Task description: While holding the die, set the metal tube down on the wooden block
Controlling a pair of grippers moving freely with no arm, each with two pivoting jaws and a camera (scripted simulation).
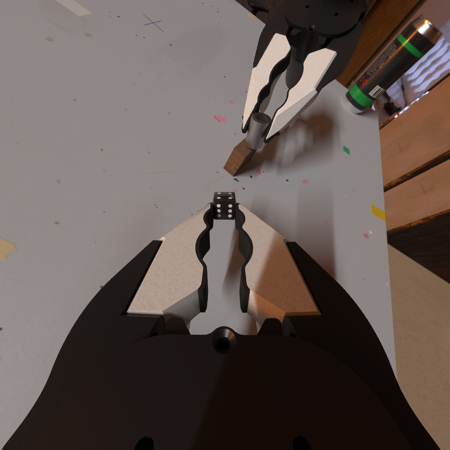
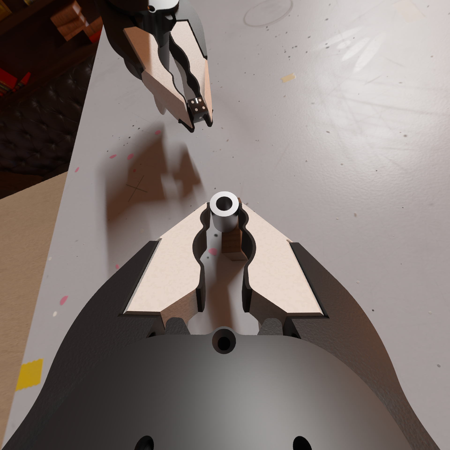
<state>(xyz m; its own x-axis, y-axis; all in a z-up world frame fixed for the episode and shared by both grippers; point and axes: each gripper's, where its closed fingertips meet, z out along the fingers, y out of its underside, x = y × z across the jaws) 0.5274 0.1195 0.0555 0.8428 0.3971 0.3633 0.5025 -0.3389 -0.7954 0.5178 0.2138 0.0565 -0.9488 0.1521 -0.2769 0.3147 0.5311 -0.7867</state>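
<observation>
My left gripper [image 1: 224, 205] is shut on a black die [image 1: 224, 211] with white pips and holds it above the grey table [image 1: 97, 146]. Beyond it, my right gripper [image 1: 257, 135] is shut on a short, upright grey metal tube [image 1: 255, 132]. The tube's lower end meets the top of a small brown wooden block [image 1: 237, 159] at its far end. In the right wrist view my right gripper [image 2: 224, 205] grips the tube [image 2: 224, 219], with the block [image 2: 232, 246] under it. The left gripper [image 2: 200, 125] with the die [image 2: 196, 107] is farther off.
A black spray can [image 1: 389, 68] with green bands stands near the table's right edge [image 1: 382, 170]. Wooden furniture lies beyond that edge. In the right wrist view the table edge [image 2: 80, 146] runs along the left, with a dark sofa [image 2: 36, 121] past it.
</observation>
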